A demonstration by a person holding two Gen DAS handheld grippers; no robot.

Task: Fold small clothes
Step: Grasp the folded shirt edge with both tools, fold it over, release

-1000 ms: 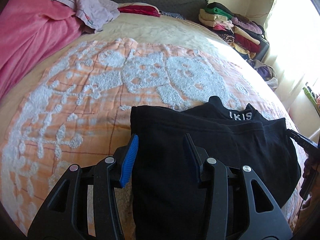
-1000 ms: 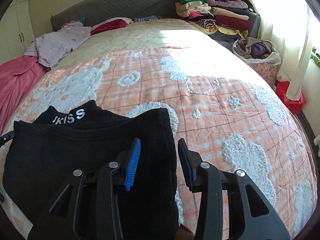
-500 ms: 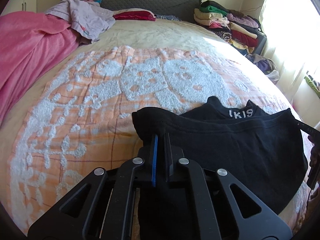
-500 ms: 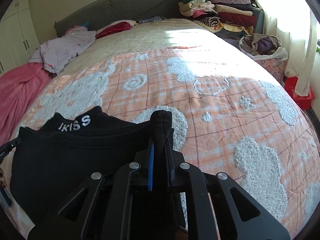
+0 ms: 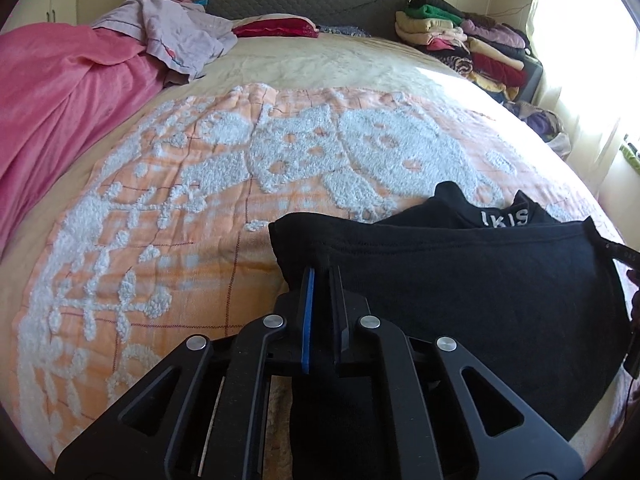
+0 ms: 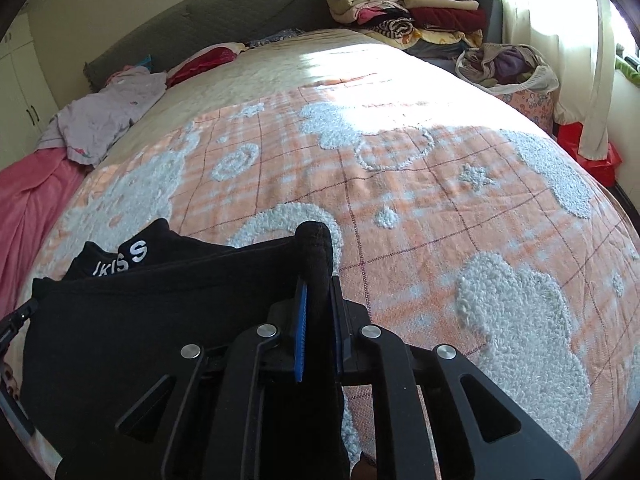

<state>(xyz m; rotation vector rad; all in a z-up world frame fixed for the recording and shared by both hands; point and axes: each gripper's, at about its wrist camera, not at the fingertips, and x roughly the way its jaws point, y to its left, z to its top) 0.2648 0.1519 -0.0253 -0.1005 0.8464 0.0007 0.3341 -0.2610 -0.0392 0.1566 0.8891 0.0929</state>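
Note:
A small black garment [image 5: 472, 276] with white letters on its waistband lies at the near edge of the bed. My left gripper [image 5: 322, 276] is shut on its left corner and holds that edge raised. In the right wrist view my right gripper [image 6: 318, 284] is shut on the garment's [image 6: 160, 312] right corner, which bunches up between the fingers. The raised edge stretches between both grippers, with the lettered band [image 6: 120, 260] behind it. The tip of the other gripper shows at the right edge of the left wrist view.
An orange and white tufted blanket [image 5: 280, 160] covers the bed. A pink blanket [image 5: 60, 92] and a lilac cloth [image 5: 172, 36] lie at the left. A stack of folded clothes [image 6: 408, 12] and a full laundry bag [image 6: 508, 68] stand at the far right.
Both grippers went from open beside the garment's corners to shut on them. They have lifted the near edge off the blanket and carried it a little forward.

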